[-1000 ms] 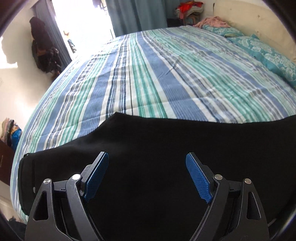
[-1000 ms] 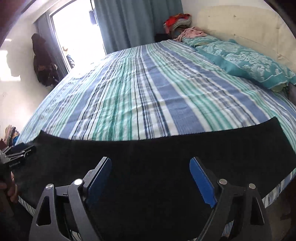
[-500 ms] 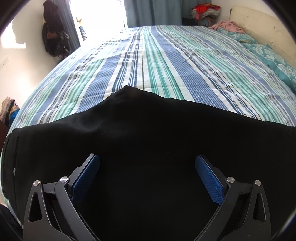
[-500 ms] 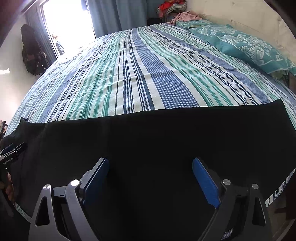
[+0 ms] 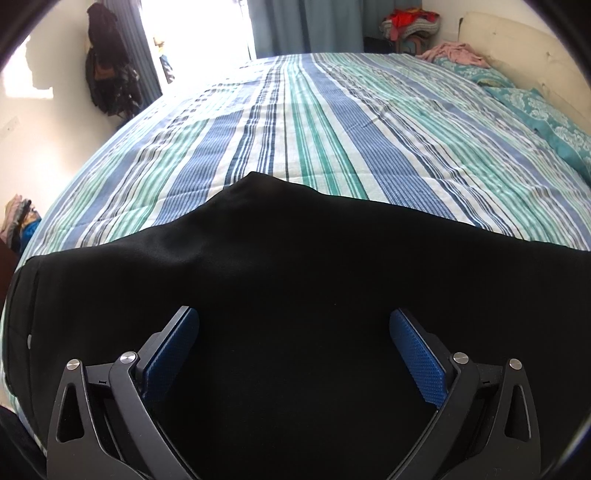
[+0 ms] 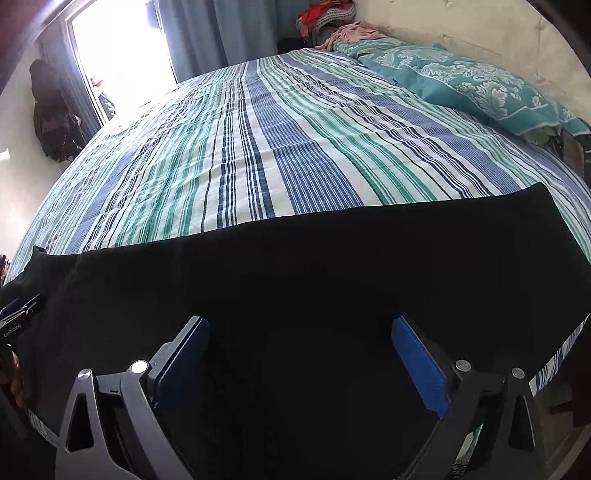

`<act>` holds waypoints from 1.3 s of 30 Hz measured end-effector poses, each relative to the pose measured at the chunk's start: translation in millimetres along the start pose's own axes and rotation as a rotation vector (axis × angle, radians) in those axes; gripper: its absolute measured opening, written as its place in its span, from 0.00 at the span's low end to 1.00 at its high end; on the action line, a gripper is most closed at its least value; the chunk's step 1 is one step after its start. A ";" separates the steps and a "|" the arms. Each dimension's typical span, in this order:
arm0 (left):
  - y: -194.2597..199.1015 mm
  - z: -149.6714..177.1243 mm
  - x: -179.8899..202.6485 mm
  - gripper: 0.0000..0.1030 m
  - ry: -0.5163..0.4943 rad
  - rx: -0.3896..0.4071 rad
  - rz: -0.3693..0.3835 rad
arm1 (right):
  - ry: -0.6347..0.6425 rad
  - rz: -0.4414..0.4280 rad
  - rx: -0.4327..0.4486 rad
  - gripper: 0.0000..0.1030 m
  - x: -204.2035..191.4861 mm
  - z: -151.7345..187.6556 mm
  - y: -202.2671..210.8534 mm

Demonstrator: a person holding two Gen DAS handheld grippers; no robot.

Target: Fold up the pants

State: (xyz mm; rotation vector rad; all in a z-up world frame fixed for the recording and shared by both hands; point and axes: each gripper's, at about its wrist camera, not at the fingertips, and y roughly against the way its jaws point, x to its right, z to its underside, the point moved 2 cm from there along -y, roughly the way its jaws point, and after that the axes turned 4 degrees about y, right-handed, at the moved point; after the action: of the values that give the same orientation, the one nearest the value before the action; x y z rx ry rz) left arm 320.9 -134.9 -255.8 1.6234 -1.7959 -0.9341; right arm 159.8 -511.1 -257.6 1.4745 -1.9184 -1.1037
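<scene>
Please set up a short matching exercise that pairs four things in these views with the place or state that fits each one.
Things:
1. pants
2. pillow
3. left gripper
4. pink garment

Places or states:
A. open, hovering above black fabric
B. spread flat across the near edge of the striped bed
C. lying crumpled at the far corner of the bed
D. teal with a white pattern, along the headboard side

Pairs: 1-B, 2-D, 3-A, 4-C
</scene>
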 end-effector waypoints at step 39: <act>-5.7 -5.0 -0.5 1.00 0.002 0.010 0.004 | -0.104 0.142 -0.063 0.98 165.5 -37.6 -2.3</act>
State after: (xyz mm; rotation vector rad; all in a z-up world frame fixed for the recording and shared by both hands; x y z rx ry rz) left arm 328.4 -135.3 -257.2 1.6257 -1.8043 -0.9224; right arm 139.3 -679.6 -254.9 1.2482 -2.0055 -1.1850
